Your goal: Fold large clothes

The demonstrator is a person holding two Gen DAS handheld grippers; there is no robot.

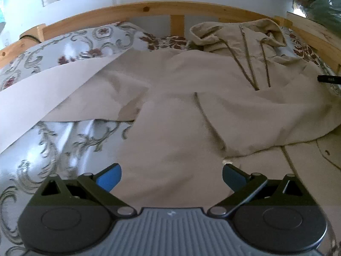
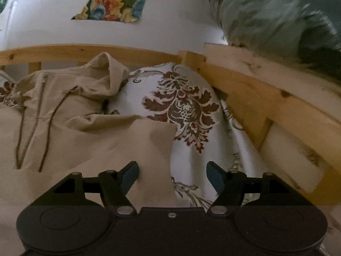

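Note:
A beige hooded jacket (image 1: 191, 89) lies spread on the bed, its hood (image 1: 240, 32) at the far side by the wooden rail and dark drawstrings (image 1: 251, 68) running down its front. My left gripper (image 1: 171, 176) hovers open over the jacket's near part, with only cloth below its blue pads. In the right wrist view the same jacket (image 2: 70, 128) fills the left half, hood (image 2: 102, 72) up by the rail. My right gripper (image 2: 172, 175) stands open above the jacket's right edge, with nothing gripped. The other gripper's dark tip (image 1: 328, 79) pokes in at the right edge of the left wrist view.
The bed has a white cover with red and grey floral print (image 2: 183, 111). A wooden bed rail (image 1: 149, 10) runs along the far side and a wooden side board (image 2: 266, 89) on the right. A plastic-wrapped bundle (image 2: 277, 17) sits above that board. A white wall with floral pictures (image 2: 113, 2) is behind.

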